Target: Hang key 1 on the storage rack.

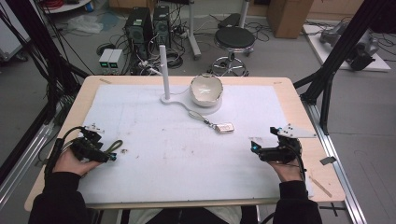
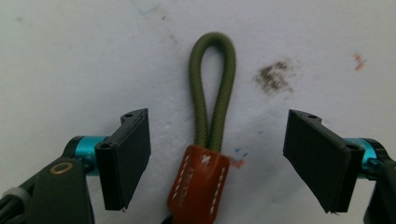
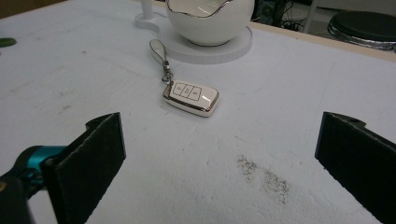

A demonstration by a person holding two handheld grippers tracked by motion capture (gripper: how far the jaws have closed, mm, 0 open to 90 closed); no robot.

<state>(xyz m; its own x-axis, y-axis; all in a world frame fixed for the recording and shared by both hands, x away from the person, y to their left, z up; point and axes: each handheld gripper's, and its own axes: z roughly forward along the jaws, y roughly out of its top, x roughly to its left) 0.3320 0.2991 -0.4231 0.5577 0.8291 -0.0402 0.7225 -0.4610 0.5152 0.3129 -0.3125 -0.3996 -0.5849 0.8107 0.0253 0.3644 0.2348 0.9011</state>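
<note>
Lab: floor computer towers (image 1: 148, 24), tangled cables (image 1: 175, 56)

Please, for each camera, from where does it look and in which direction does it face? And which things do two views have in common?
High view: sits above the person's side, facing forward and down on the table; forearms, left gripper, right gripper show.
Left gripper view: rides the left gripper, facing down on the green cord loop; its open jaws show.
Right gripper view: rides the right gripper, facing across the table toward the key fob and white bowl; its open jaws show.
Shared: the fob and bowl also appear in the high view.
</note>
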